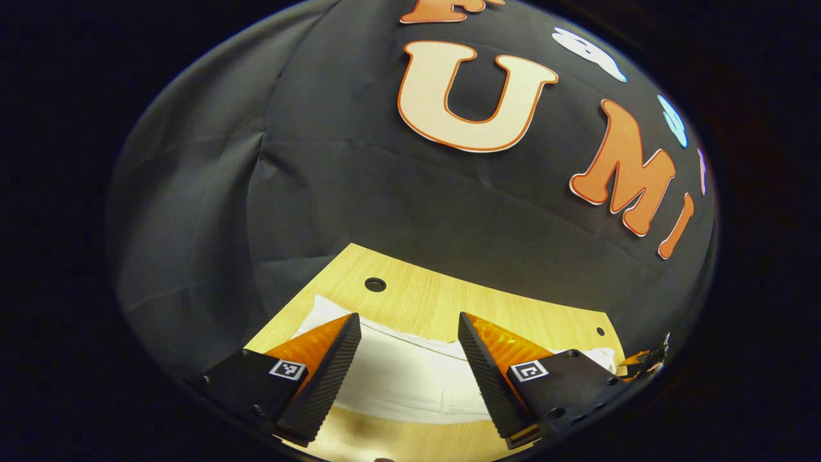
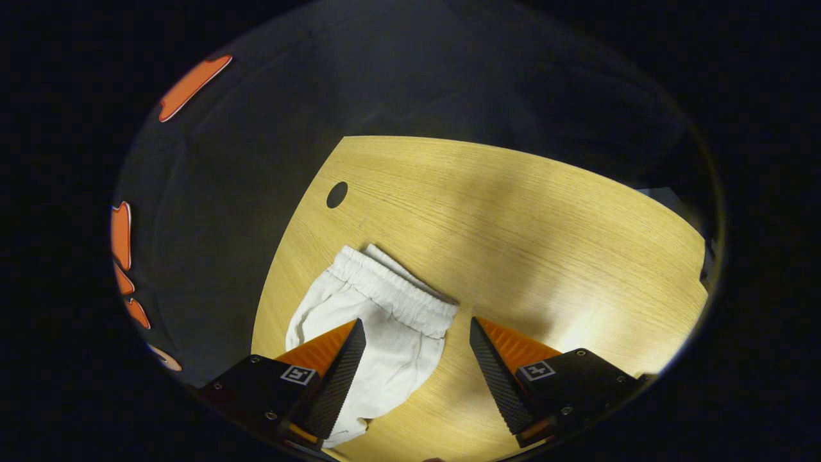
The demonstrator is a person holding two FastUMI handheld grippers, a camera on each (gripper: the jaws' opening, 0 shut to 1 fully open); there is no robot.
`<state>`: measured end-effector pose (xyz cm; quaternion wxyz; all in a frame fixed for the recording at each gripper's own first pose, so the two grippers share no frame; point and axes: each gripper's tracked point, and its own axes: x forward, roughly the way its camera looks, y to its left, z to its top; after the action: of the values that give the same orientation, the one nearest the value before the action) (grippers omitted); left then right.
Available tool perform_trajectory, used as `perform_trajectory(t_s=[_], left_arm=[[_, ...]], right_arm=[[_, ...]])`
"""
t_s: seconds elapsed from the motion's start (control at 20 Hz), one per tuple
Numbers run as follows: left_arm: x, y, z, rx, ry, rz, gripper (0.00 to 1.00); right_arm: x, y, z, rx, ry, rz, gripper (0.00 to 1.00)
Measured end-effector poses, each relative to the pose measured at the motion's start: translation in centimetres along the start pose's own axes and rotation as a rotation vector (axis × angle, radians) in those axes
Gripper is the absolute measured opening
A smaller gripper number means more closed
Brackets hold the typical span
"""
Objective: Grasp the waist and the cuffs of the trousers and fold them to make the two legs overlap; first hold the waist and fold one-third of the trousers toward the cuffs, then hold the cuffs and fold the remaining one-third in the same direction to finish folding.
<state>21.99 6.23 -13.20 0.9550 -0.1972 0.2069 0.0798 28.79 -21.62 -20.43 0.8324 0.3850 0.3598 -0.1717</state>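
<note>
White trousers [image 2: 378, 321] lying flat on the wooden table [image 2: 545, 231], toward the table's left edge in the right gripper view, elastic waistband [image 2: 397, 292] at the far end, legs running back under the camera. Seen in the left gripper view as a white band [image 1: 410, 372] across the table between the fingers.

Right gripper [image 2: 417, 359] spread wide, holding nothing, hovering over the cloth just short of the waistband. Left gripper [image 1: 407, 369] likewise released and empty, above the fabric.

Handling guess: thin, light, limp cotton; will drape and drag, no stiffness to carry a fold. Gathered waistband is the thickest, grippiest part, so best pinch point there, at its corners. Cuffs not clearly visible, near the bottom edge of the view. Likely to bunch if pinched mid-panel.

Table: light wood grain, smooth, likely low friction, so cloth may slide when pulled. Round cable hole [image 2: 337, 194] beyond the waistband, well apart from the cloth. Black cloth wall [image 1: 359, 179] close behind the table, dim booth, bright patch of light on the wood at right.
</note>
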Motion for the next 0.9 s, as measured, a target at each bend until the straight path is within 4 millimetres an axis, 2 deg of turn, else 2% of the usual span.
perform_trajectory(t_s=[0.25, 0.35, 0.45, 0.5, 0.55, 0.6, 0.7, 0.8, 0.9], left_arm=[[-3.2, 0.3, 0.5, -0.006, -0.032, 0.05, 1.0], [-3.5, 0.4, 0.2, -0.011, -0.03, 0.063, 0.99], [-4.2, 0.7, -0.1, -0.021, -0.031, 0.08, 1.0], [-4.5, 0.7, -0.2, -0.029, -0.039, 0.084, 1.0], [-4.6, 0.6, -0.2, -0.042, -0.043, 0.082, 1.0], [-4.6, 0.3, -0.4, -0.057, -0.037, 0.076, 1.0], [-4.3, -0.3, -1.0, -0.083, -0.024, 0.064, 1.0], [-4.4, -0.4, -1.4, -0.093, -0.015, 0.057, 1.0], [-4.3, -0.3, -1.6, -0.084, -0.009, 0.051, 0.99]], right_arm=[[2.2, 0.4, -0.5, 0.037, 0.041, -0.008, 0.99], [2.6, 0.2, -0.2, 0.029, 0.024, -0.025, 0.99], [2.4, -1.0, 0.0, 0.01, 0.006, -0.053, 0.88], [2.4, -1.4, 0.1, -0.001, 0.001, -0.062, 0.65], [2.6, -1.9, 0.3, -0.013, -0.006, -0.069, 0.64], [2.6, -2.2, 0.5, -0.003, -0.01, -0.075, 0.42], [2.6, -1.5, 0.3, 0.04, -0.003, -0.053, 0.17], [2.5, -1.2, 0.4, 0.009, -0.014, -0.033, 0.05], [1.5, -0.7, 0.9, -0.038, -0.053, -0.013, 0.03]])
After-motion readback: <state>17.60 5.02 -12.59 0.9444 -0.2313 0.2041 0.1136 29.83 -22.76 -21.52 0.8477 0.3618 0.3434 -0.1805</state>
